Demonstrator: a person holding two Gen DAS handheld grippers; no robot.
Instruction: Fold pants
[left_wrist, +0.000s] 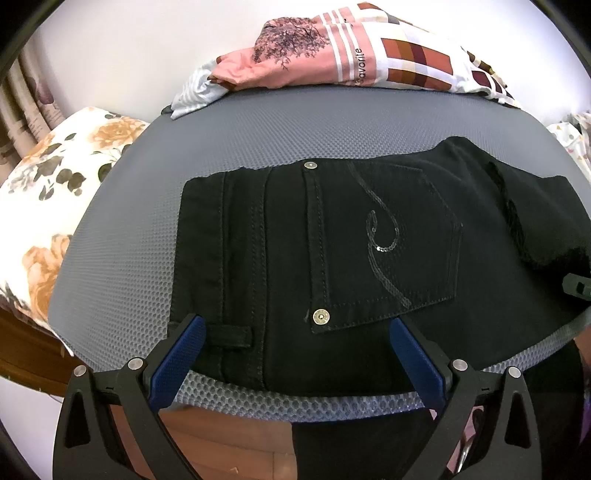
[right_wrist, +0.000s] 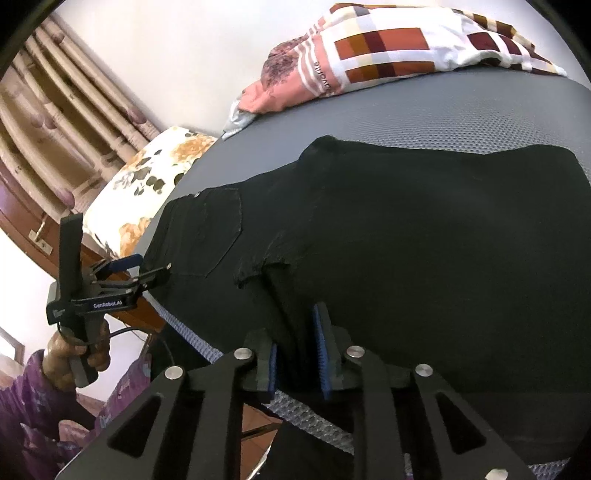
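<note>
wall (left_wrist: 129, 55): white | curtain (right_wrist: 55, 110): beige, pleated | floor (left_wrist: 229, 443): brown wood

The folded black denim pants (left_wrist: 332, 251) lie on the grey mesh-textured mat (left_wrist: 221, 140), reaching its near edge, with the waistband to the left and the sequinned back pocket (left_wrist: 391, 243) facing up. Behind them, at the mat's far edge, sits a pile of pink and checked clothes (left_wrist: 354, 55); left of the mat lies a floral-print cushion (left_wrist: 55, 192), and a pleated curtain (right_wrist: 62, 110) hangs behind that
</note>
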